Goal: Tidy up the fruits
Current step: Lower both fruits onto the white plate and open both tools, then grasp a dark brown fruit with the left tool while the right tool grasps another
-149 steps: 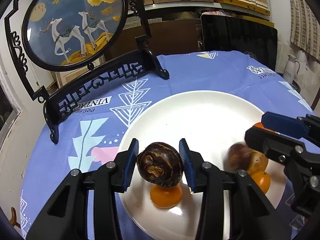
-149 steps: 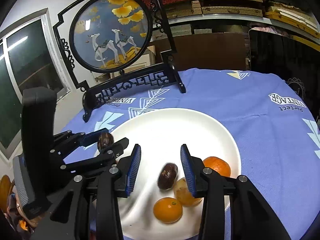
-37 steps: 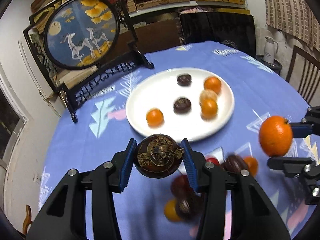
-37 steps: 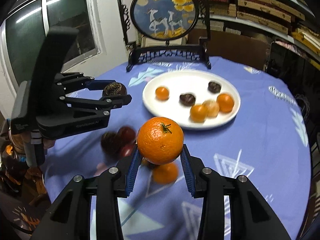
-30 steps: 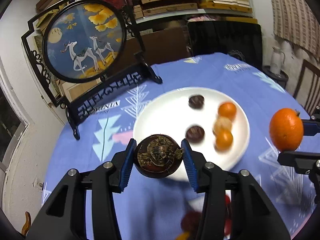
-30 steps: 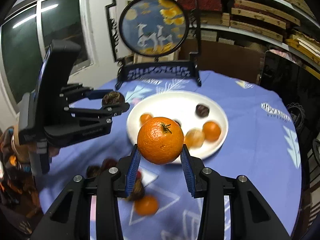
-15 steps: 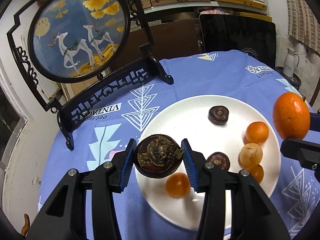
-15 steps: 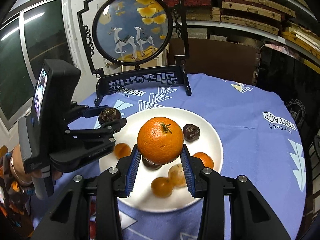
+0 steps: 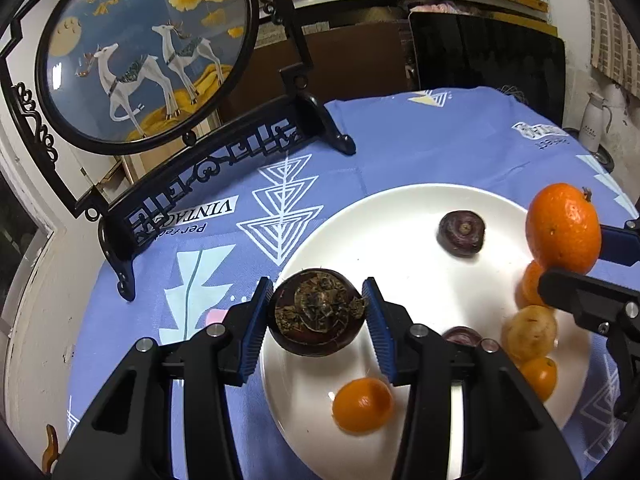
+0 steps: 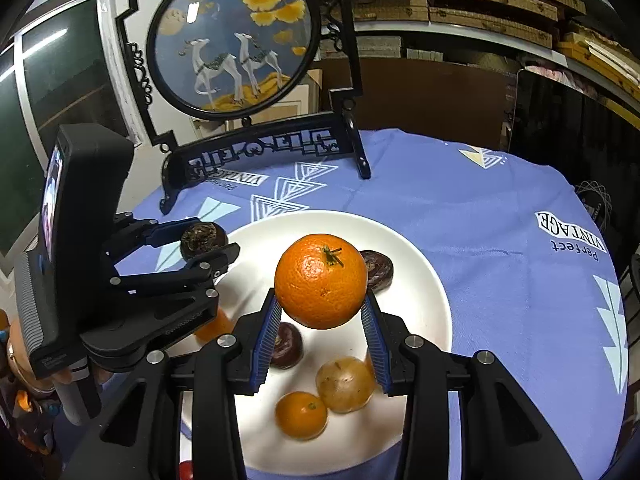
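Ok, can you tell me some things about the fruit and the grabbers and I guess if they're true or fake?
1. The right gripper holds a big orange. True.
2. The left gripper is empty. False: it is shut on a dark brown fruit.
3. The white plate has nothing on it. False: small oranges, dark fruits and a yellowish one lie on it.
4. The plate sits on a blue tablecloth. True.
5. The deer picture lies flat on the table. False: it stands upright in a black stand.
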`<state>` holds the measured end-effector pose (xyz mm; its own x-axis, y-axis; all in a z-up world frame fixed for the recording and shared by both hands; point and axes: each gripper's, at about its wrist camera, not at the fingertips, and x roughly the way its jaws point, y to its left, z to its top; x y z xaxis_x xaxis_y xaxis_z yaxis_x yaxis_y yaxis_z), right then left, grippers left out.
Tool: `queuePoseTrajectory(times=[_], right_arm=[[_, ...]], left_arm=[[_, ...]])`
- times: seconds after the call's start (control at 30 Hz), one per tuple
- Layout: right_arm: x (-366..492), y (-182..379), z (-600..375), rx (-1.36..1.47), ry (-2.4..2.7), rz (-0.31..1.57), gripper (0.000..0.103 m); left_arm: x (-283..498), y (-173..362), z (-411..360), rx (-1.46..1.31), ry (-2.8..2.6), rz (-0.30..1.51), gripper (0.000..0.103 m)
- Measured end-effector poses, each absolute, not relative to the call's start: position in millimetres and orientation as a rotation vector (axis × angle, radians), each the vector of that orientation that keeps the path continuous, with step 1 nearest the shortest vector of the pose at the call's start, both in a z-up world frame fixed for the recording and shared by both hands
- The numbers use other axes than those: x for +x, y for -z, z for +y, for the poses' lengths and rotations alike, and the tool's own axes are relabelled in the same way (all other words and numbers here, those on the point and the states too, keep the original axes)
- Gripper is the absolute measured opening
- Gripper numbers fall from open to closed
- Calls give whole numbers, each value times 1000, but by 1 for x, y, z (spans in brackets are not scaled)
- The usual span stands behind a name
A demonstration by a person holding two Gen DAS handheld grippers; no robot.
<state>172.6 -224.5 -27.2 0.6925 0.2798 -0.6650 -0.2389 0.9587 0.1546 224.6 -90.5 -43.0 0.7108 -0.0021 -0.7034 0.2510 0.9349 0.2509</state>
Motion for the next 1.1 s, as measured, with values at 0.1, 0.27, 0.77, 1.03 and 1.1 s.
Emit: queuePoseTrajectory(times=[0.1, 0.27, 0.77, 1.03, 1.1], right_arm=[[181, 31, -224, 61, -283, 767, 41], [196, 39, -222, 52, -263, 794, 43], [121, 15, -232, 33, -300, 734, 52], [22, 28, -223, -58, -379, 750, 57], [3, 35, -219, -78, -403, 765, 57]], left_arm=[[234, 48, -91, 340, 137, 798, 45], [244, 57, -93, 336, 125, 822, 58], [191, 25, -59, 274, 146, 749, 76], [104, 16, -30, 279, 223, 716, 82], [79, 18, -24, 287, 253, 712, 84]])
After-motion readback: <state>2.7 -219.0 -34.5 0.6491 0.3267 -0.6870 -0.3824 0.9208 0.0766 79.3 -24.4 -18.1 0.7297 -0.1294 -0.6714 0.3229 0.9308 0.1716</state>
